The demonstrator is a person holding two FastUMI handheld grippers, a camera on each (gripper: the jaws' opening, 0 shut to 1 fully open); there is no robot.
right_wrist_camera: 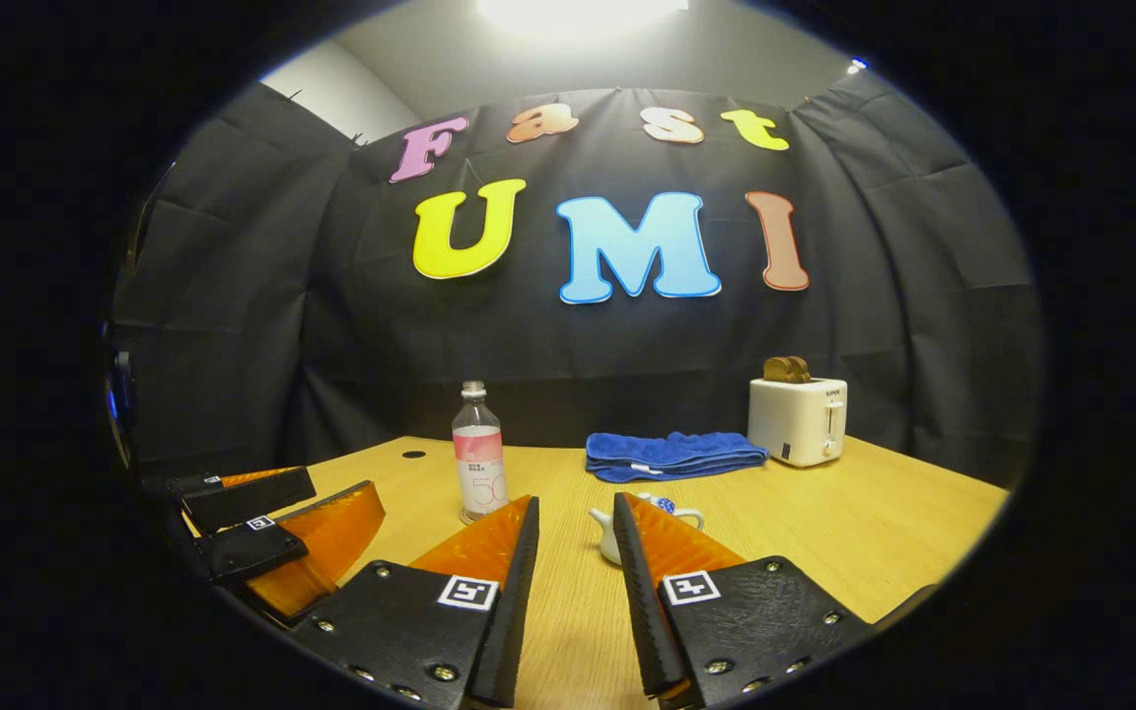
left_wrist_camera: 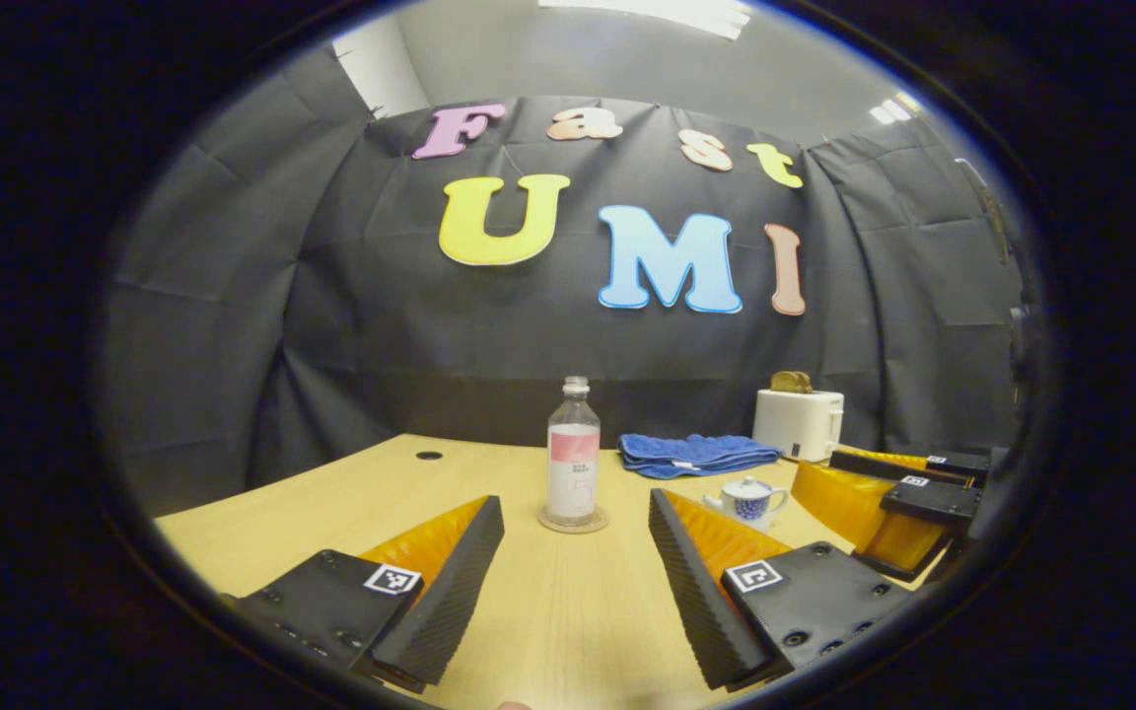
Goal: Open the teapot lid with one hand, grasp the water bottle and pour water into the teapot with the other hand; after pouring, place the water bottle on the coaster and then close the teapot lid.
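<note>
On the counter [right_wrist_camera: 903, 523] stand one water bottle [left_wrist_camera: 573, 459] upright on one round coaster [left_wrist_camera: 573, 521], one small teapot [left_wrist_camera: 747, 500] with its lid on, one folded blue towel [right_wrist_camera: 672, 454] and one white toaster [right_wrist_camera: 797, 419], the last two along the far edge. Bare wood lies between the near edge and the bottle. The left claw [left_wrist_camera: 578, 562] gapes wide and empty in front of the bottle, while the right claw [right_wrist_camera: 573, 562] is parted less widely, grips nothing, and sits near the teapot.
</note>
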